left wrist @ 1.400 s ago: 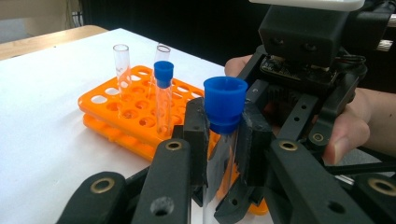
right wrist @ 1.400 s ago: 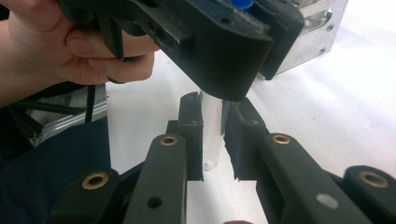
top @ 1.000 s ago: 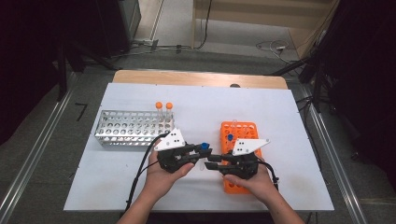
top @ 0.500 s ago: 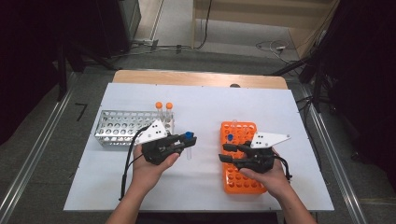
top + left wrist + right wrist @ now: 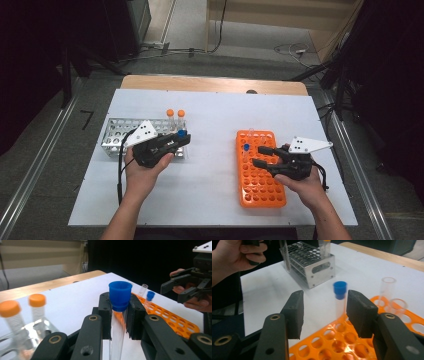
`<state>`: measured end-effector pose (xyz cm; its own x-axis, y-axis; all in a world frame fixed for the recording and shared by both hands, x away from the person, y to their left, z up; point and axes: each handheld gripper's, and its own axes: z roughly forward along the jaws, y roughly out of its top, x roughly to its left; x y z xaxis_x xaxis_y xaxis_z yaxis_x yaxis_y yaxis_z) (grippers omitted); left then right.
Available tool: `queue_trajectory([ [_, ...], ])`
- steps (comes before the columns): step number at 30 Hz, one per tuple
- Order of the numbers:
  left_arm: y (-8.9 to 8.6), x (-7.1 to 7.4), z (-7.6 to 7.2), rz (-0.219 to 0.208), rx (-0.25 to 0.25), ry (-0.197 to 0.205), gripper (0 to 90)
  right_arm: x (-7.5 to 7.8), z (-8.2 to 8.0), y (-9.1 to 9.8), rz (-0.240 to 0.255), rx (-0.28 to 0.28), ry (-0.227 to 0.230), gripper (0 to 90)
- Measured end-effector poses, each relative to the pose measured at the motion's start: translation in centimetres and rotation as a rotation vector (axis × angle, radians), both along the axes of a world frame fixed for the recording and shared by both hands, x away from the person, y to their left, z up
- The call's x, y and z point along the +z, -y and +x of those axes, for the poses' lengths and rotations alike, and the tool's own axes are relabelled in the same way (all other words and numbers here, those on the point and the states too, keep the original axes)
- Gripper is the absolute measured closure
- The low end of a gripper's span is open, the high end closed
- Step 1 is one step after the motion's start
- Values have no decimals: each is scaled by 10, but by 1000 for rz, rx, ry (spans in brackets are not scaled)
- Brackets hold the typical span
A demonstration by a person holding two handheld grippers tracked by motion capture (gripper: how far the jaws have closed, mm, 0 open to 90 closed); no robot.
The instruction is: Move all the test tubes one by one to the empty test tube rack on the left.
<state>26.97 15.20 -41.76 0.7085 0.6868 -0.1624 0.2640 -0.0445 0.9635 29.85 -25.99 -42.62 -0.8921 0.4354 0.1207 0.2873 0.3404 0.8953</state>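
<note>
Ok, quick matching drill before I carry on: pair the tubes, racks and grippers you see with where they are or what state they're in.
Column one:
1. blue-capped clear tube
2. two orange-capped clear tubes
3. orange plastic rack
4. right gripper

Column two:
A. standing in the silver metal rack
B. jaws open, nothing between them
C. clamped in the left gripper
D. lying on the white table at the person's right

Pairs: 1-C, 2-A, 3-D, 4-B
</note>
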Motion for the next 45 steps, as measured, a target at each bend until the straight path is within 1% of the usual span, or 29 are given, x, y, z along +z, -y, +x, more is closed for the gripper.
queue_trajectory([
  [6,-15,-2,6,2,55,-7,772,-4,8,16,12,-55,-8,443],
  [7,-18,-3,7,10,65,-9,772,-5,9,19,15,-63,-10,438],
  [12,-27,-6,12,17,110,-15,772,-10,16,31,23,-96,-35,402],
  [15,-33,-6,14,11,139,-14,772,-13,18,38,24,-117,-34,382],
  [19,-43,-3,19,16,186,-14,772,-16,21,45,29,-140,-30,352],
  [22,-48,-2,24,11,222,-9,772,-18,23,50,37,-153,-37,335],
  [26,-52,-2,33,6,247,-7,772,-21,25,52,31,-162,-44,292],
  [28,-53,-2,38,-7,256,-5,772,-23,26,52,29,-167,-45,270],
  [33,-54,-2,52,-8,285,0,772,-25,27,53,36,-176,-50,236],
  [37,-56,-2,61,-17,311,10,772,-25,27,51,29,-180,-53,195],
  [41,-57,-1,69,-10,336,20,772,-26,27,49,23,-179,-58,164],
  [45,-58,-2,76,-9,349,29,772,-26,26,47,14,-181,-60,145],
])
